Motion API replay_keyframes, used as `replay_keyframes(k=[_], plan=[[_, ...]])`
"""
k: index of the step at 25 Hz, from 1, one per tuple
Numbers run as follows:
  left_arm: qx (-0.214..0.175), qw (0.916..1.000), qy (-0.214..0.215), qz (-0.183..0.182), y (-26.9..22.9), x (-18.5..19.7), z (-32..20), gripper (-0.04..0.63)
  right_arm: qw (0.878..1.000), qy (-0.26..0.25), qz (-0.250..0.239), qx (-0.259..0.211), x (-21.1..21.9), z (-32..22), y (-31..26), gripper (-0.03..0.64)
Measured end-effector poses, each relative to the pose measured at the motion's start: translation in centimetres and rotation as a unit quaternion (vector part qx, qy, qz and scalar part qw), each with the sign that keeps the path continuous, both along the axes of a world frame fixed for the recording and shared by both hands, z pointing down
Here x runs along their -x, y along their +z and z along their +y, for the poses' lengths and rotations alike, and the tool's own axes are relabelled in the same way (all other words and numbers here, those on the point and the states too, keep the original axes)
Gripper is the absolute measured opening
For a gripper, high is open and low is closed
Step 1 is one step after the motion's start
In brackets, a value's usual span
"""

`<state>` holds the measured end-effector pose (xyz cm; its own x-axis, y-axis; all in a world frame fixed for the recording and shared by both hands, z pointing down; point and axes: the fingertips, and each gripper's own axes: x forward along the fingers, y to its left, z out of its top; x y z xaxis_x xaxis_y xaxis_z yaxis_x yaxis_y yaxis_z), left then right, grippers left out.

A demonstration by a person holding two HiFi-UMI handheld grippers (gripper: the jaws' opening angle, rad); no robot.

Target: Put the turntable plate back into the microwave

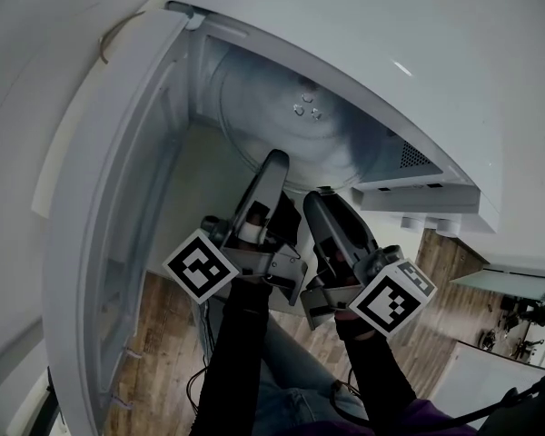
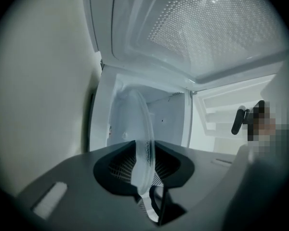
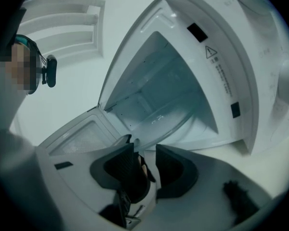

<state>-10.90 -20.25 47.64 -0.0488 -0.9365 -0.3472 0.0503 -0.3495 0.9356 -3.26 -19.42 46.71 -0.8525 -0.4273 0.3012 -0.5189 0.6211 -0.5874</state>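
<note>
— At the mouth of the open microwave (image 1: 209, 71), who has the turntable plate (image 1: 291, 125)?

— Both hands. The left fingers (image 2: 120, 165) are closed to a narrow gap on its near rim, and the glass runs edge-on between the pads. The right fingers (image 3: 176, 172) appear to pinch the same rim just beside them. Neither hand is nearer; they sit side by side at the near edge.

— And the plate itself?

— It lies straight ahead of the fingers, close to flat, with most of the disc inside the cavity. The raised bumps at its hub show near the middle. A round plate has no long axis, so what counts is that its centre lies directly beyond the grip, deeper in.

— What crowds it?

— The door (image 1: 118, 207) stands swung open on the left, close to the left hand. The vented wall on the control-panel side closes off the right, and the far rim looks near the back wall. Whether the plate touches the cavity floor, or what drive sits beneath it, cannot be told through the glass.

— Your read?

— It is probably not seated yet. The next move likely calls for lowering it level and centred before either grip lets go, since a tilted plate could ride off its seat.
</note>
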Motion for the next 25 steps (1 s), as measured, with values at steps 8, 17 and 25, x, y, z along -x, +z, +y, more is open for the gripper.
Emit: replay_keyframes(k=[8,17,25], plan=[[0.004,0.9999,0.016,-0.002,0.4,0.3,-1.3,0.092,1.000,0.006,0.002,-0.006,0.4,-0.8,0.3,0.103],[0.000,0.9990,0.040,-0.020,-0.1,0.4,-2.9,0.095,0.999,0.018,0.016,-0.026,0.6,-1.8,0.3,0.095],[0.008,0.9979,0.062,-0.017,0.5,0.7,-4.6,0.098,0.999,0.031,0.023,-0.034,1.1,-3.2,0.7,0.095]])
